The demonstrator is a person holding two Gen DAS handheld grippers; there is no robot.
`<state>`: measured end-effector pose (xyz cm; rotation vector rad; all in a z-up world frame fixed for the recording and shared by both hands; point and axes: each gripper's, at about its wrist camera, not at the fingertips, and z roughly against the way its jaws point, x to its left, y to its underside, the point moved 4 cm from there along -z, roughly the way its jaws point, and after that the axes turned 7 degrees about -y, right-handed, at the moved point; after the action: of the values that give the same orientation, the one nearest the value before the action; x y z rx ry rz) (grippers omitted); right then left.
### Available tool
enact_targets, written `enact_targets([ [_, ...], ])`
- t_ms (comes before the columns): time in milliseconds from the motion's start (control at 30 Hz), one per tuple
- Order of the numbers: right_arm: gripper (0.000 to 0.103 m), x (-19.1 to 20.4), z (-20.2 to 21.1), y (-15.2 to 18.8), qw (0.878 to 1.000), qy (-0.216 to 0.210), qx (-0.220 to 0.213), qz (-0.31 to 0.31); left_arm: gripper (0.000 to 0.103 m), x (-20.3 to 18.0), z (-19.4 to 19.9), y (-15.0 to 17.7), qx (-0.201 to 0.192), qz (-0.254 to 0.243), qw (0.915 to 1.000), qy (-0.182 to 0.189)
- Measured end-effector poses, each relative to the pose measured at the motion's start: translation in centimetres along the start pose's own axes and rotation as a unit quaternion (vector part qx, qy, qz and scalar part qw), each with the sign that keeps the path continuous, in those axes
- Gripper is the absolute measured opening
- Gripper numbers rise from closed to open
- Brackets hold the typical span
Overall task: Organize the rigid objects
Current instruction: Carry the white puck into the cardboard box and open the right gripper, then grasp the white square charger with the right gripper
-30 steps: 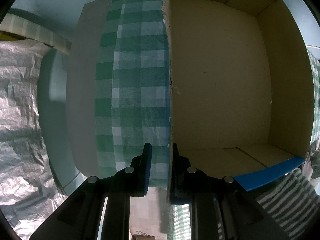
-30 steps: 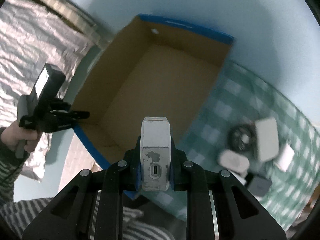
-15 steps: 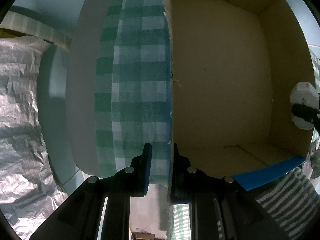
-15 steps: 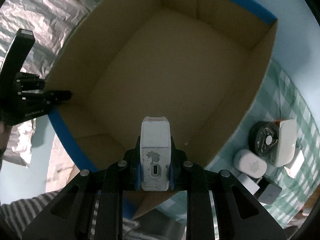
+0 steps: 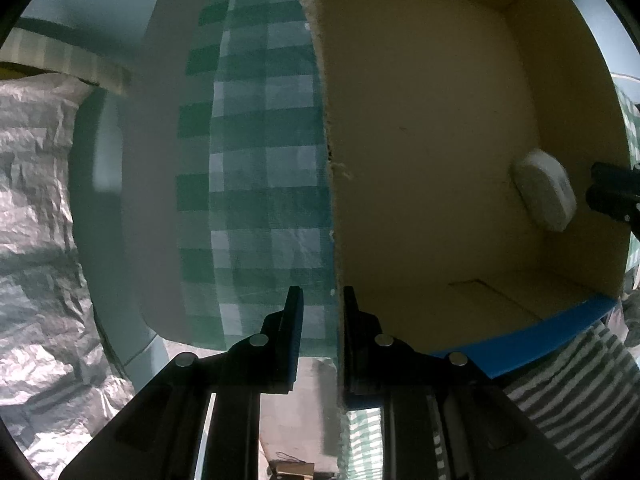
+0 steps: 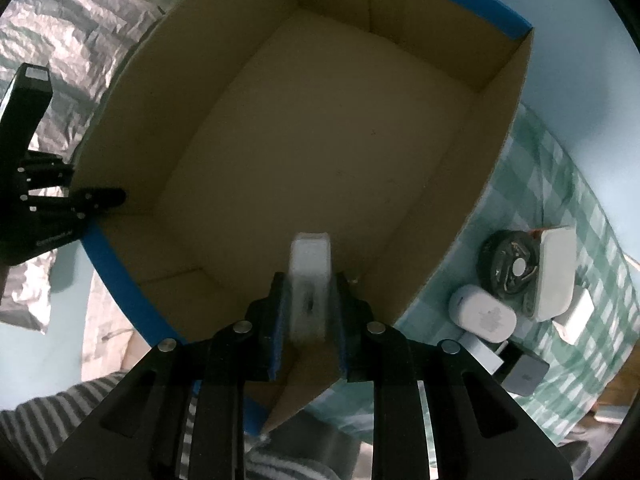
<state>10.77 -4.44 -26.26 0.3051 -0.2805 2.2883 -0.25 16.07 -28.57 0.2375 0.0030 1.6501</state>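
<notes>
An open cardboard box (image 6: pixel 496 152) with blue outer sides stands on the green checked tablecloth. My left gripper (image 5: pixel 320 300) is shut on the box's side wall (image 5: pixel 326 128); it shows at the left in the right wrist view (image 6: pixel 96 200). A blurred white charger (image 6: pixel 310 280) is between the fingers of my right gripper (image 6: pixel 310 292), which have parted, and it is moving down into the box. In the left wrist view the charger (image 5: pixel 544 192) is apart from the right gripper's tips (image 5: pixel 616 196), beside the box's right wall.
On the green checked cloth (image 6: pixel 580 208) right of the box lie a black round device (image 6: pixel 510 264), a white case (image 6: pixel 556 272), a white oval charger (image 6: pixel 482 314), a grey block (image 6: pixel 526 372) and small white pieces. Crinkled silver sheeting (image 5: pixel 36 220) is at the left.
My right gripper moved over the box and lowered into it, then opened; the white charger has slipped forward out of its grip. My left gripper kept its hold on the box wall.
</notes>
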Motion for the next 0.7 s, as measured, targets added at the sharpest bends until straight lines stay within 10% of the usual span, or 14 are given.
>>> enact_targets([
  [400,0.062,0.8,3.3,0.7,0.998,-0.037,-0.057,-0.012,0.018,0.4,0.4,0.3,-0.006,-0.002,0.9999,-0.008],
  [700,0.067,-2.4,8.6,2.2,0.992,-0.024,-0.106,-0.068,0.018,0.1,1.2,0.4,-0.012,-0.003,0.9999,-0.008],
])
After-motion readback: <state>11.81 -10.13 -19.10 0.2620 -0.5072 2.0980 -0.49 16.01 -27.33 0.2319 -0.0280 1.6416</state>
